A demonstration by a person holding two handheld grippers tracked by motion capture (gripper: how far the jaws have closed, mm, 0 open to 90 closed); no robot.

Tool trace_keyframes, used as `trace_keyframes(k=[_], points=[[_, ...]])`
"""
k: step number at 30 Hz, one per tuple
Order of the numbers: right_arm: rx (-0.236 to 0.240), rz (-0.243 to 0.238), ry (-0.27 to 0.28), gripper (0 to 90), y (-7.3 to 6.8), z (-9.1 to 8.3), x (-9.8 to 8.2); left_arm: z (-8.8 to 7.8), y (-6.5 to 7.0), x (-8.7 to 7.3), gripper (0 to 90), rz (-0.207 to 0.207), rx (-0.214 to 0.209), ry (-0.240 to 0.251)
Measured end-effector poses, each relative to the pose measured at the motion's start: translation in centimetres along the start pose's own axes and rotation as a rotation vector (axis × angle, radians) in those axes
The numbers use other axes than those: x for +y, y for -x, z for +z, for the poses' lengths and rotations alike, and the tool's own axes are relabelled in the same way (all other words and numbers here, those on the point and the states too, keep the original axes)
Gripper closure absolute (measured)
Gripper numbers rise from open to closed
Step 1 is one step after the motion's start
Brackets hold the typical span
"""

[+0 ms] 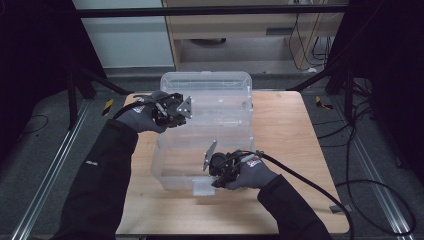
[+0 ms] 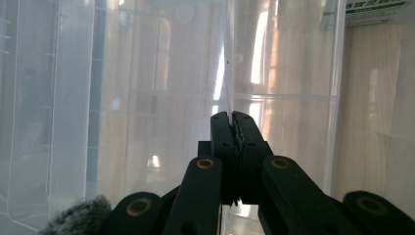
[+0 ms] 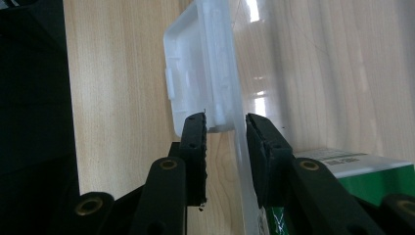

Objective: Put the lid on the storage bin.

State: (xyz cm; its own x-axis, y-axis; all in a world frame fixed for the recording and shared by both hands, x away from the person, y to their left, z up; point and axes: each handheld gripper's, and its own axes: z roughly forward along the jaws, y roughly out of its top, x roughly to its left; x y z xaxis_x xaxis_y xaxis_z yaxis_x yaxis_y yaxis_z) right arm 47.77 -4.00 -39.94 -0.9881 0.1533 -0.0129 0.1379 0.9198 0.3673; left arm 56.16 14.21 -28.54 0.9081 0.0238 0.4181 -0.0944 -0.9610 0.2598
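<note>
Straddling the near wall of the clear plastic bin [image 1: 200, 165] by its white latch [image 3: 195, 73], the right gripper [image 3: 226, 147] stands partly open, a green-labelled box [image 3: 362, 176] cut off beside it. Farther back, toward the tabletop's [image 1: 290, 130] far edge, the left gripper [image 2: 232, 128] pinches a clear wall edge; the high view blurs both grips.

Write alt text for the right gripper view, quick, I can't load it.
The right gripper has its black fingers open around the edge of a clear plastic storage box, at its white latch, over a light wooden table. A green and white label shows at lower right.
</note>
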Motion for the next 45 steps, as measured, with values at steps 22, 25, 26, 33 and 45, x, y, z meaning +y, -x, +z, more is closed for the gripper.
trace_keyframes(k=[22, 25, 26, 33, 45], points=[[-0.012, -0.006, 0.022, 69.9, -0.2, 0.0, -0.3, -1.1, 3.9, -0.7, 88.8, 0.006, -0.014, 0.041], [-0.017, -0.011, 0.026, 69.9, -0.3, 0.0, -0.3, -1.2, 4.3, -0.9, 88.7, 0.000, -0.019, 0.040], [-0.017, -0.011, 0.026, 69.9, -0.3, 0.0, -0.3, -1.2, 4.3, -0.9, 88.7, 0.000, -0.019, 0.040], [-0.028, -0.005, 0.034, 69.5, -0.4, -0.1, -0.4, -1.2, 5.3, -1.3, 88.5, -0.022, -0.040, 0.049], [-0.072, 0.013, 0.108, 70.9, -0.8, -0.7, -1.0, -1.1, 6.1, -1.5, 87.0, -0.026, -0.032, 0.056]])
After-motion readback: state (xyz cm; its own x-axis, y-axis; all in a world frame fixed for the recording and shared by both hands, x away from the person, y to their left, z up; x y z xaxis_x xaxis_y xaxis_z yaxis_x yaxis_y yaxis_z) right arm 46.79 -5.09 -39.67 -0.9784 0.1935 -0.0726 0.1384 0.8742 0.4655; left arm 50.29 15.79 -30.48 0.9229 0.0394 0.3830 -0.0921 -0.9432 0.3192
